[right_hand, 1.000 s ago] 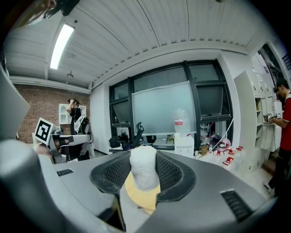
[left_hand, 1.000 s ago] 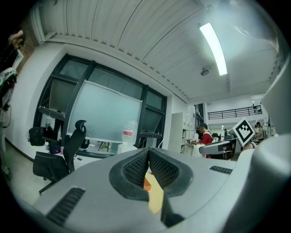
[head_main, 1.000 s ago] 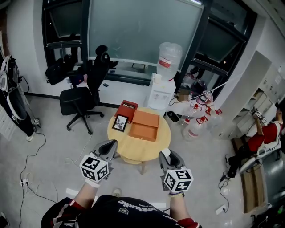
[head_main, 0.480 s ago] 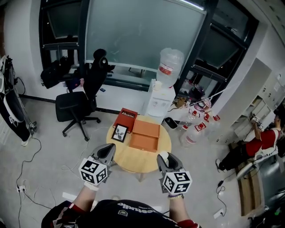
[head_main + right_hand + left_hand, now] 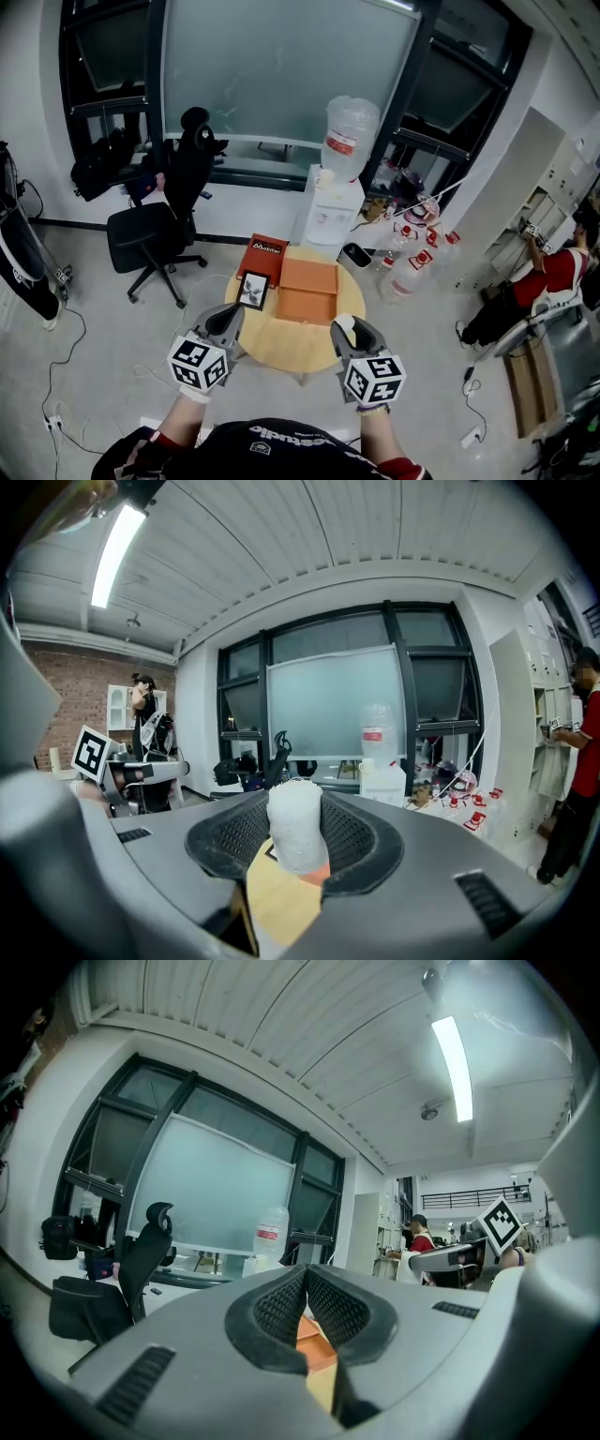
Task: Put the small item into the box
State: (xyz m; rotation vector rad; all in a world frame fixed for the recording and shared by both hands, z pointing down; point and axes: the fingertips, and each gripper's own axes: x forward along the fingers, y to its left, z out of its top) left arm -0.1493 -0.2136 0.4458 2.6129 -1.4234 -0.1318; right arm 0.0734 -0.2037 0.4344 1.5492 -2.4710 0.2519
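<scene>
A round wooden table [image 5: 281, 342] stands just ahead of both grippers. On it lies an open orange box [image 5: 306, 290], with a red box [image 5: 265, 255] and a small framed picture [image 5: 252, 289] to its left. My right gripper [image 5: 348, 329] hovers at the table's near right edge, shut on a small white foam-like item [image 5: 345, 324]. In the right gripper view the white item [image 5: 294, 824] stands upright between the pads. My left gripper [image 5: 226, 320] is at the table's near left edge. Its pads [image 5: 281, 1305] meet at the tips, with nothing between them.
A black office chair [image 5: 155, 225] stands to the left behind the table, and a water dispenser [image 5: 336, 192] directly behind it. Several plastic bottles [image 5: 412, 267] crowd the floor at right. A person in red [image 5: 553, 281] sits far right. Cables [image 5: 56, 375] trail over the floor at left.
Both grippers have come forward to the table, which now lies closer beneath them. The right gripper still holds the white item.
</scene>
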